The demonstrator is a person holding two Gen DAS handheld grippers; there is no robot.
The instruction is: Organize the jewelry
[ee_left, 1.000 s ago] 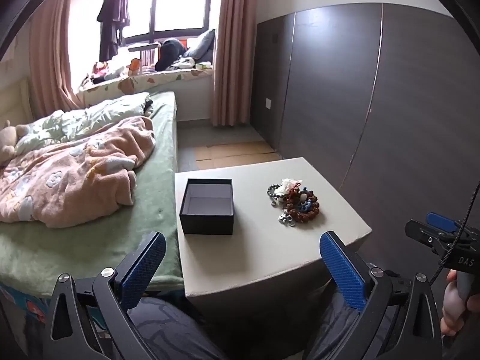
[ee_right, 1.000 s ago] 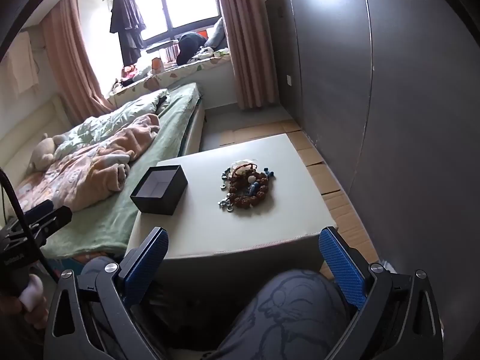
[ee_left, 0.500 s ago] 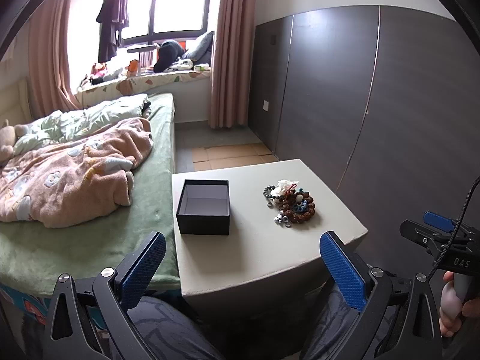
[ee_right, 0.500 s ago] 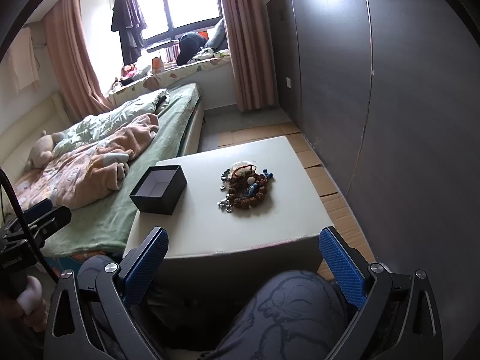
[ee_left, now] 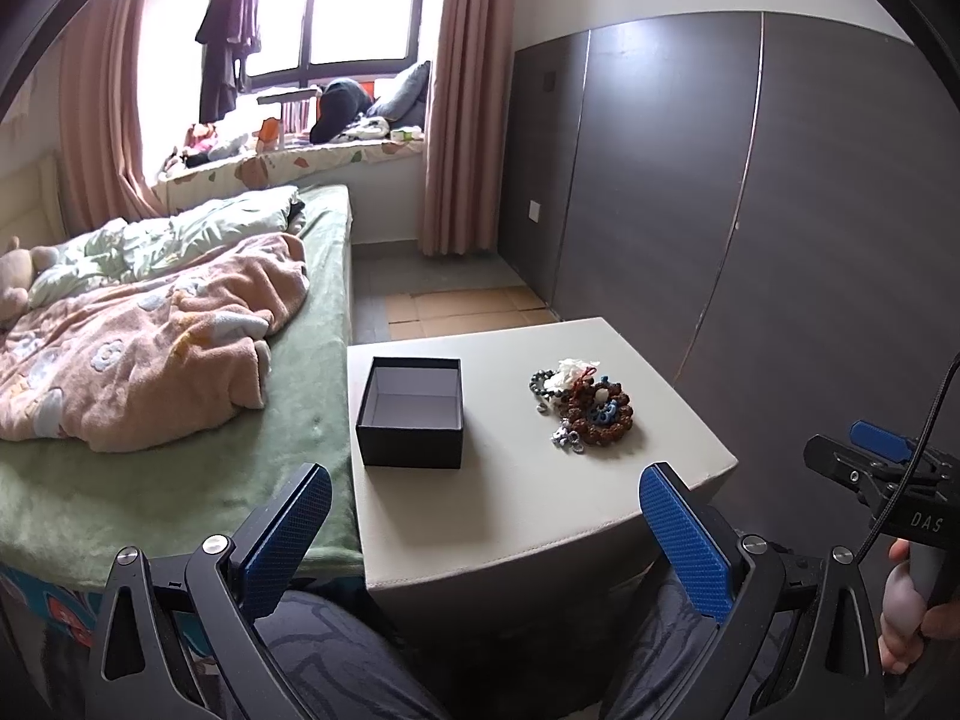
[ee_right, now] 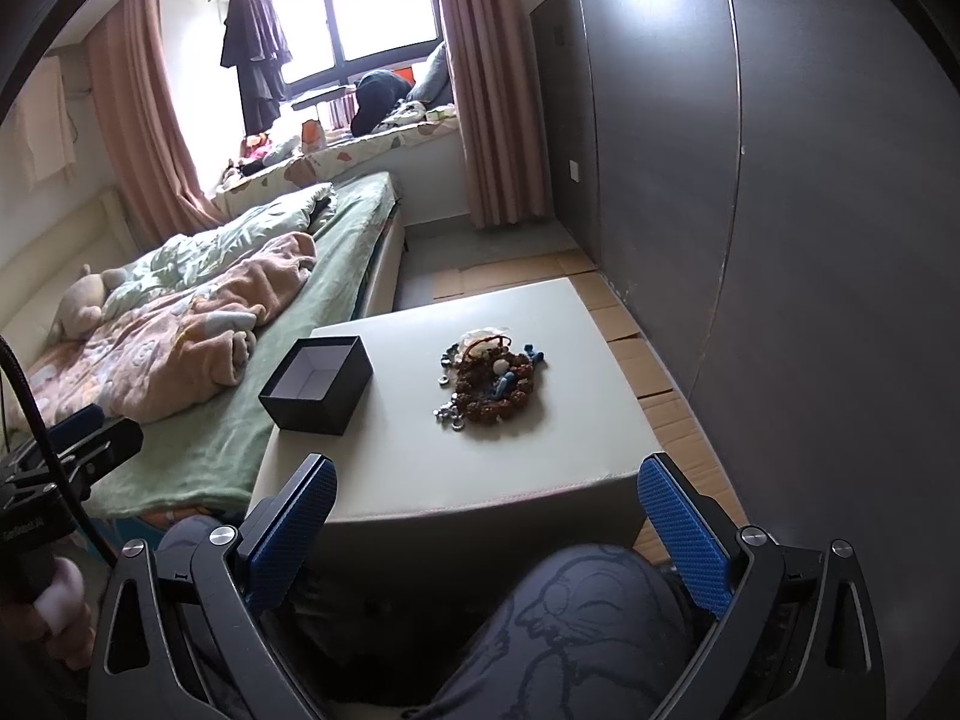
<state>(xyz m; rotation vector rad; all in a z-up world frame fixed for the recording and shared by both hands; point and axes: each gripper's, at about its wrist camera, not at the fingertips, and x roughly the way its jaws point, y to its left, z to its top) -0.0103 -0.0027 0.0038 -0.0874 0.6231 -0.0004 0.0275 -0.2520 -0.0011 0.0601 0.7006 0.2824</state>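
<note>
A: On the table (ee_left: pixel 516 510), what is there from left to right?
B: An open black box (ee_left: pixel 411 411), then a jewelry pile (ee_left: pixel 585 405), apart.
A: The grippers?
B: Left gripper (ee_left: pixel 480 522) and right gripper (ee_right: pixel 486 516) both spread wide, holding nothing.

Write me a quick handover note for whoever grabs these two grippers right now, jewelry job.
Left gripper: open, empty, held short of the table.
Right gripper: open, empty, also back from the table.
Black box: open, nothing visible inside, on the table's bed side.
Jewelry pile: bead bracelets and small metal pieces heaped together to the box's right, apart from it.
Done: nothing moved into the box.
Left: pick up each piece and place it in the box.
</note>
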